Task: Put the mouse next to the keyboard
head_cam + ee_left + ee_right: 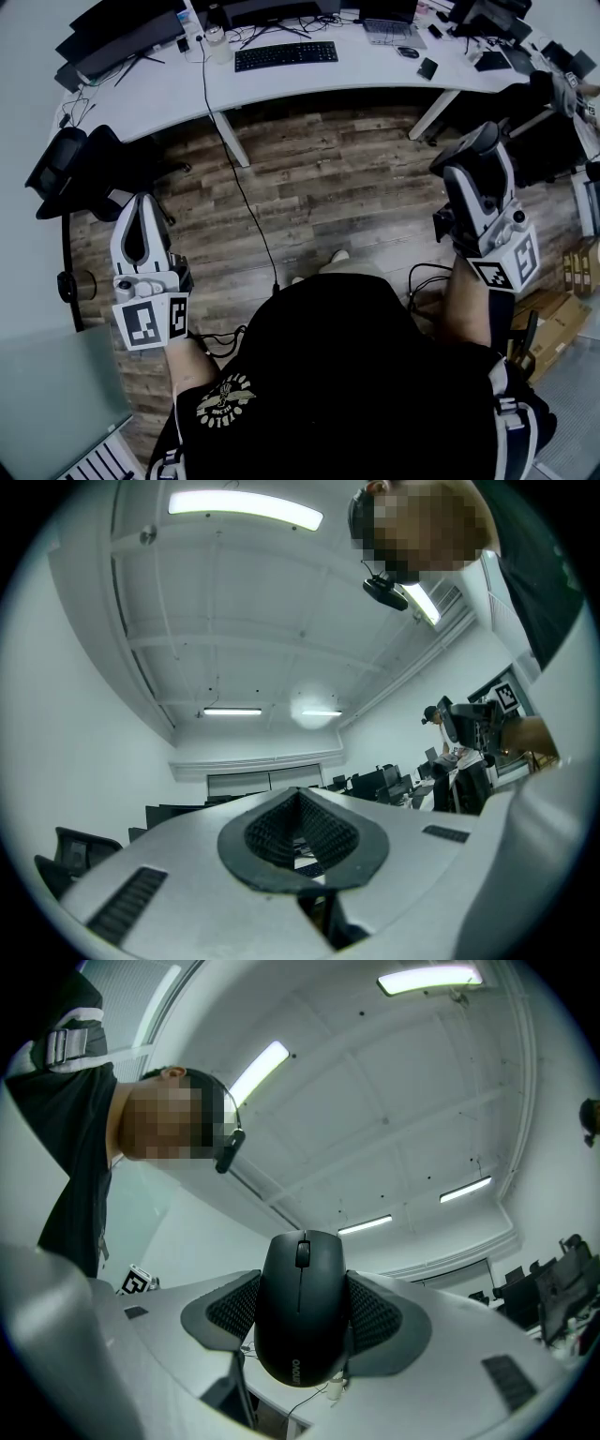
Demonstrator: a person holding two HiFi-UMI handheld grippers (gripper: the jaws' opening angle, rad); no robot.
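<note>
Mouse [302,1309], smooth black and rounded, is clamped in the ribbed fingers of your right gripper [302,1283], its long axis along them and its wheel end outward, well apart from the keyboard [286,55]. Your left gripper [300,795] has its fingers pressed together, empty.

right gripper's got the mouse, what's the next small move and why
Probably carry the right gripper forward toward the desk. Its jaws are clamped on the mouse, while the keyboard lies well ahead on that desk, with bare desktop just to its right.
</note>
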